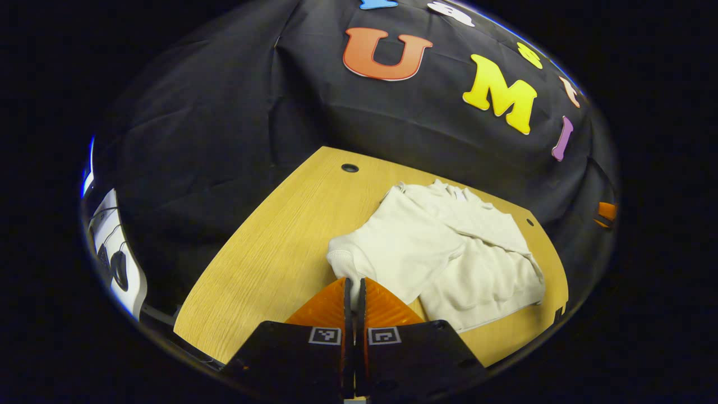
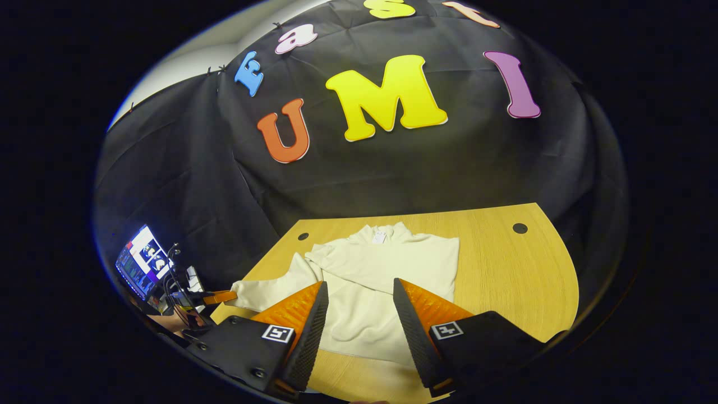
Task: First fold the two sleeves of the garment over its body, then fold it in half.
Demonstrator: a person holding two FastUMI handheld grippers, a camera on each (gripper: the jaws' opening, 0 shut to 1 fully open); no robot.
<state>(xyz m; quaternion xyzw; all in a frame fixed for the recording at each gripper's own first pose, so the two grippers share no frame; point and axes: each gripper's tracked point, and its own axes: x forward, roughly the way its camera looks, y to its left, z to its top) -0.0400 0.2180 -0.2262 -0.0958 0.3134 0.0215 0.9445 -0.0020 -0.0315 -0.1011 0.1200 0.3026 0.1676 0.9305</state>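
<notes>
Wood-grain table (image 2: 505, 269), light yellow top, rounded corners, round cable holes near the back corners. One thing lying on it: cream garment (image 2: 387, 269), flat, collar toward the booth wall. In the right gripper view one sleeve is folded across the body, the other stretches out sideways toward the table's edge. Left gripper view: same table (image 1: 280, 247), garment (image 1: 443, 247) on the far half, hem facing the near edge

Hand-held gripper (image 2: 359, 289) (jaws parted) above garment (image 2: 387, 269).
</notes>
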